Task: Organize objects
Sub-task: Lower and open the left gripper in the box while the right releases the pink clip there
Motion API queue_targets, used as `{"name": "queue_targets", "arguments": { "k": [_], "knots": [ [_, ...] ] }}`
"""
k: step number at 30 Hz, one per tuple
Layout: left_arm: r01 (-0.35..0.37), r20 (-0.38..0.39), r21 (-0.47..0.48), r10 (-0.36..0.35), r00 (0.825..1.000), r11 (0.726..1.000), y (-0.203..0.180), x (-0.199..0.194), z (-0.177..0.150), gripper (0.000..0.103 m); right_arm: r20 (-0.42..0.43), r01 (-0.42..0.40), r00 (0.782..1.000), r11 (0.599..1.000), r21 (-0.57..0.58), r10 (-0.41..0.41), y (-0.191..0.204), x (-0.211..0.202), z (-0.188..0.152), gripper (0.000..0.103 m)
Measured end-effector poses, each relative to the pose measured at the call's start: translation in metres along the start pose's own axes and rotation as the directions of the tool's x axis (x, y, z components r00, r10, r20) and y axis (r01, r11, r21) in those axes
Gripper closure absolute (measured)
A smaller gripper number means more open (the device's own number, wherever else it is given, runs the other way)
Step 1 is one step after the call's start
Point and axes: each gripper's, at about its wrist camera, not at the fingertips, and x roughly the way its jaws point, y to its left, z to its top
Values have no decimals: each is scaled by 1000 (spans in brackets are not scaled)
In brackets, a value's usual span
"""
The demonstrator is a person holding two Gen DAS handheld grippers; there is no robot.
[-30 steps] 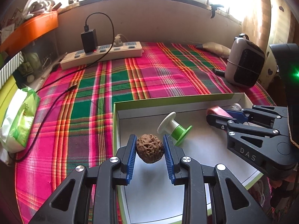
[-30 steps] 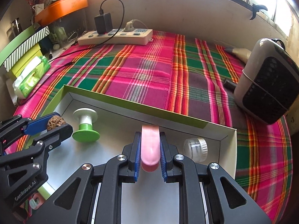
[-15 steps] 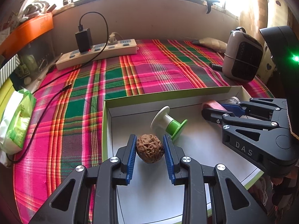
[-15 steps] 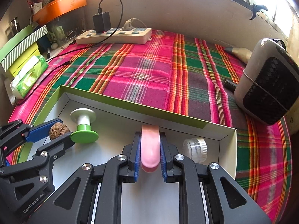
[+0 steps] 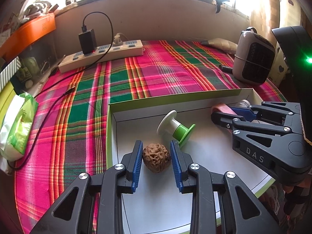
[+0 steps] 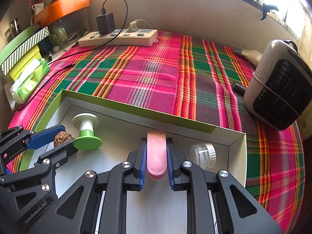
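Right tongs [image 6: 156, 156] clamp a flat pink rounded piece [image 6: 156, 154] inside the white green-edged cardboard box [image 6: 136, 109], beside a clear ribbed-cap jar [image 6: 202, 153].

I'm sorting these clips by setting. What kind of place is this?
Most likely a home, on a surface under a window. A plaid cloth covers it, with a power strip, a small heater and a tissue pack on it, beside stacked boxes.
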Motion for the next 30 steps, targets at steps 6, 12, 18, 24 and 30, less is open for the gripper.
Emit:
{"name": "queue_targets", "arguments": {
  "k": [6, 12, 18, 24, 30],
  "knots": [
    [-2, -1, 1, 2, 1000, 1000, 0, 0, 0, 75, -1, 0, 1000, 1000, 6, 0, 1, -1, 0, 74],
    [-2, 1, 0, 2, 1000, 1000, -1, -1, -1, 73, 5, -3, 1000, 1000, 9, 3, 1, -3, 0, 70],
    [-16, 9, -1, 16, 1000, 1000, -1, -6, -3, 69, 21, 2, 1000, 1000, 12, -2, 2, -8, -2, 64],
    [-23, 21, -6, 23, 1000, 1000, -1, -14, -4, 67, 37, -2, 999, 999, 33, 0, 0, -15, -6, 64],
    [-49, 33, -11, 49, 998, 999, -2, -25, -9, 67, 59, -18, 998, 998, 67, 14, -3, -27, -12, 64]
  ]
}}
